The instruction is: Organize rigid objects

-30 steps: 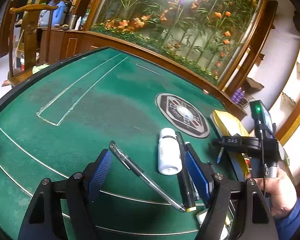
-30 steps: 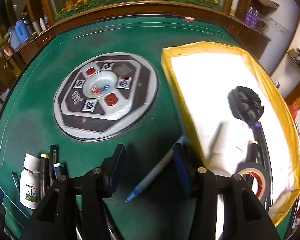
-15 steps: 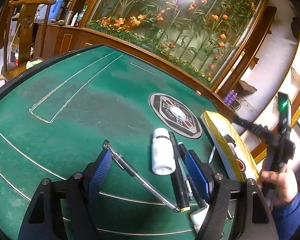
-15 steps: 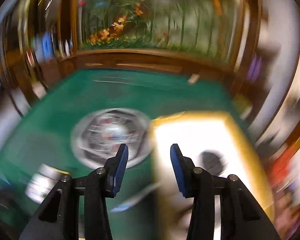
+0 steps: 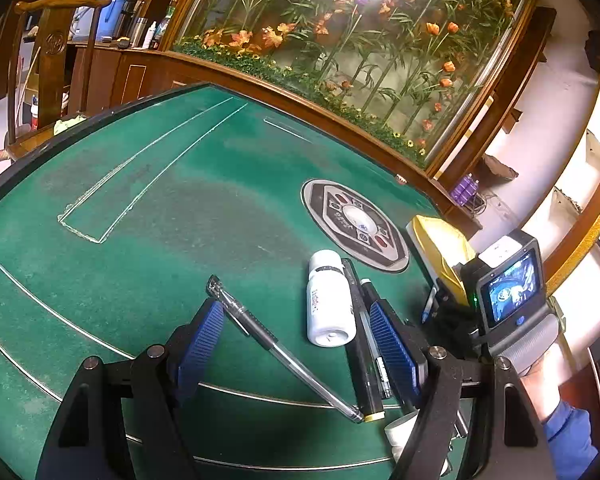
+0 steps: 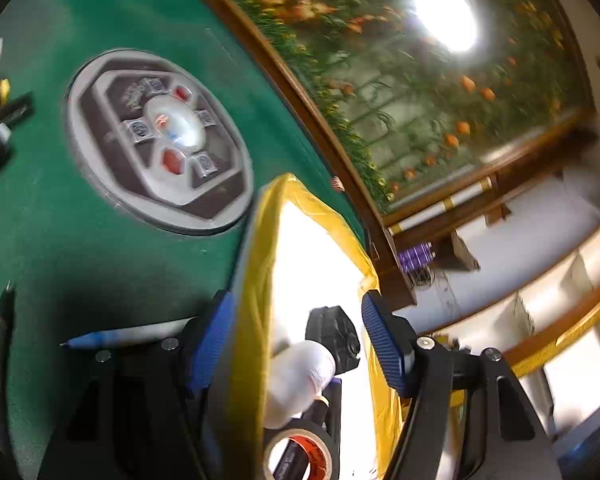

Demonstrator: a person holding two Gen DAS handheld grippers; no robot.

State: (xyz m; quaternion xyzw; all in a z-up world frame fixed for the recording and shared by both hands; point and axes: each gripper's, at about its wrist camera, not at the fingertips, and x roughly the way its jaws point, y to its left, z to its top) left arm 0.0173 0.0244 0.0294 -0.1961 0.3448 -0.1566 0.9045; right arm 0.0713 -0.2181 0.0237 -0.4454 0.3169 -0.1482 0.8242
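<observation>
My left gripper (image 5: 296,344) hangs open low over the green felt table (image 5: 140,280). A clear pen (image 5: 252,320) lies slanted between its fingers, untouched. Just right of it lie a white bottle (image 5: 328,300) and black markers (image 5: 360,340). My right gripper (image 6: 298,344) is rolled to one side with its jaws opening. It straddles the yellow wall (image 6: 256,300) of a white tray, and no pad presses on anything. In the tray lie a black part (image 6: 336,336), a white roll (image 6: 300,372) and a tape roll (image 6: 300,456). A blue pen (image 6: 128,336) lies on the felt outside the tray.
A round control panel (image 5: 354,224) sits in the table's middle. A wooden rail and a flower panel (image 5: 360,60) stand behind the table, and a wooden chair (image 5: 56,40) at far left. A hand in a blue sleeve (image 5: 568,432) holds the right gripper beside the yellow tray (image 5: 440,240).
The right gripper swung up and back down, rolled sideways and widened its jaws. The blue pen, once between its fingers, now lies outside them. The left gripper stayed put.
</observation>
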